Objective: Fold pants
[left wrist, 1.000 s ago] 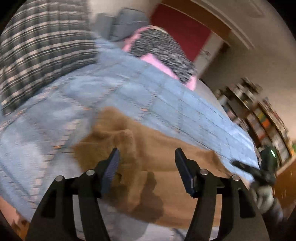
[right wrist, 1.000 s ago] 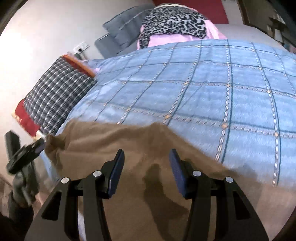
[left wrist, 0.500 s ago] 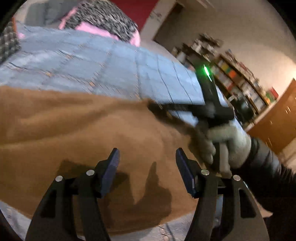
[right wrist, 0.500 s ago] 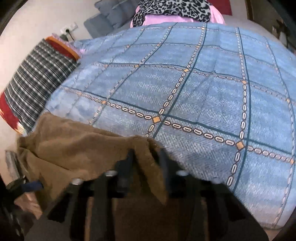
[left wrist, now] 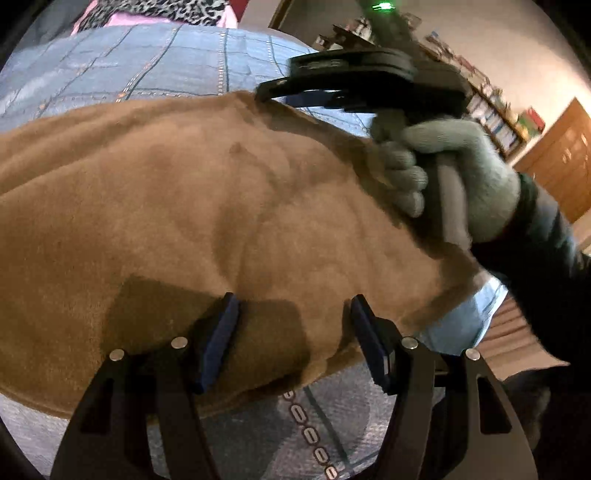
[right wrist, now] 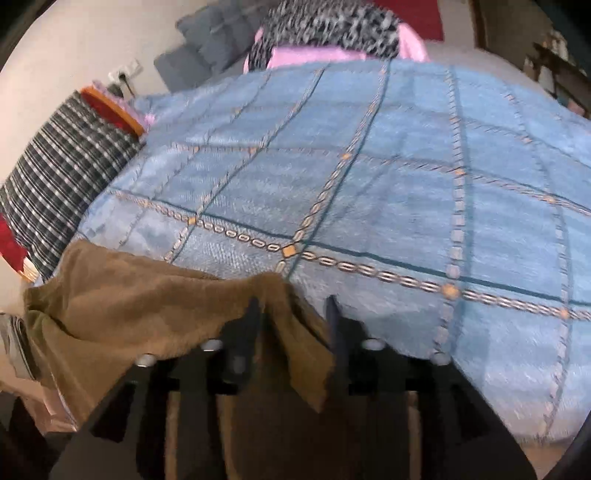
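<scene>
Brown pants [left wrist: 221, 192] lie spread on a blue patterned bedspread [left wrist: 155, 66]. My left gripper [left wrist: 291, 325] is open and empty, just above the pants' near edge. My right gripper [right wrist: 291, 314] has its jaws narrowed around a raised fold of the brown pants [right wrist: 147, 310] at the bed's near edge. It also shows in the left wrist view [left wrist: 354, 77], held by a gloved hand [left wrist: 458, 177] at the pants' far right corner.
A checked pillow [right wrist: 62, 184] lies at the bed's left side. A leopard-print and pink pile [right wrist: 332, 33] and grey cushions [right wrist: 207, 48] sit at the far end. Bookshelves [left wrist: 491, 107] and a wooden door [left wrist: 561, 158] stand to the right of the bed.
My right gripper has closed from open onto a fold of the pants and lifted it. My left gripper has swung right over the pants and stayed open.
</scene>
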The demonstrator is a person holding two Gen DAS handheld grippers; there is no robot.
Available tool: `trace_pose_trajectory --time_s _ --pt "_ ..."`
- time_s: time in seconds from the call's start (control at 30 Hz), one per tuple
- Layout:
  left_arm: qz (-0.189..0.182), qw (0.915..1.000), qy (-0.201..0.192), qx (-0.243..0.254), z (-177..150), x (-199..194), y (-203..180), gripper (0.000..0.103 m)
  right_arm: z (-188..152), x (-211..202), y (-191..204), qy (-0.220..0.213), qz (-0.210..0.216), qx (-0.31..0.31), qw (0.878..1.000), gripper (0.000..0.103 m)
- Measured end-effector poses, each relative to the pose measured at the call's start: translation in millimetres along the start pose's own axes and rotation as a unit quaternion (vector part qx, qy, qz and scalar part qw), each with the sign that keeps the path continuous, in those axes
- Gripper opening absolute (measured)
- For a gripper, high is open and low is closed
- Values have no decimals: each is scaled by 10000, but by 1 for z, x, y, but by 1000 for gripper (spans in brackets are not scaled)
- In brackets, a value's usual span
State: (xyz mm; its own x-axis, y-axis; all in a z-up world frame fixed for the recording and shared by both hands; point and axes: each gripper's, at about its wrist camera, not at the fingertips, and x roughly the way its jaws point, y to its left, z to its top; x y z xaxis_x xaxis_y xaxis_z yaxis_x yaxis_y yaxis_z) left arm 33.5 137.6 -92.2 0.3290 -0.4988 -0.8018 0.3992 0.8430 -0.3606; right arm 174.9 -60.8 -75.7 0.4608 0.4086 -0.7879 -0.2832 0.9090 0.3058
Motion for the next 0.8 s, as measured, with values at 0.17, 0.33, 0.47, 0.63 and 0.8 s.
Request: trace_pose_trajectory --time_s 0.17,0.33,0.47,0.63,0.8 --pt "-20 10000 38 -39 7 -8 1 64 -32 -54 -31 -340 -372 146 9986 44" --pt "-214 9993 -265 157 27 -13 -19 64 -84 -111 -71 -565 -965 329 9932 44" --pt "-342 9976 -403 445 41 -1 -49 66 -126 -144 -93 -541 -1388 414 9880 44" --pt "-417 9967 -300 633 50 26 -72 66 -170 -163 -107 -379 -1520 491 9864 45" --pt "-202 9958 68 892 38 57 -91 67 -203 -170 -104 -248 -1466 487 9877 45"
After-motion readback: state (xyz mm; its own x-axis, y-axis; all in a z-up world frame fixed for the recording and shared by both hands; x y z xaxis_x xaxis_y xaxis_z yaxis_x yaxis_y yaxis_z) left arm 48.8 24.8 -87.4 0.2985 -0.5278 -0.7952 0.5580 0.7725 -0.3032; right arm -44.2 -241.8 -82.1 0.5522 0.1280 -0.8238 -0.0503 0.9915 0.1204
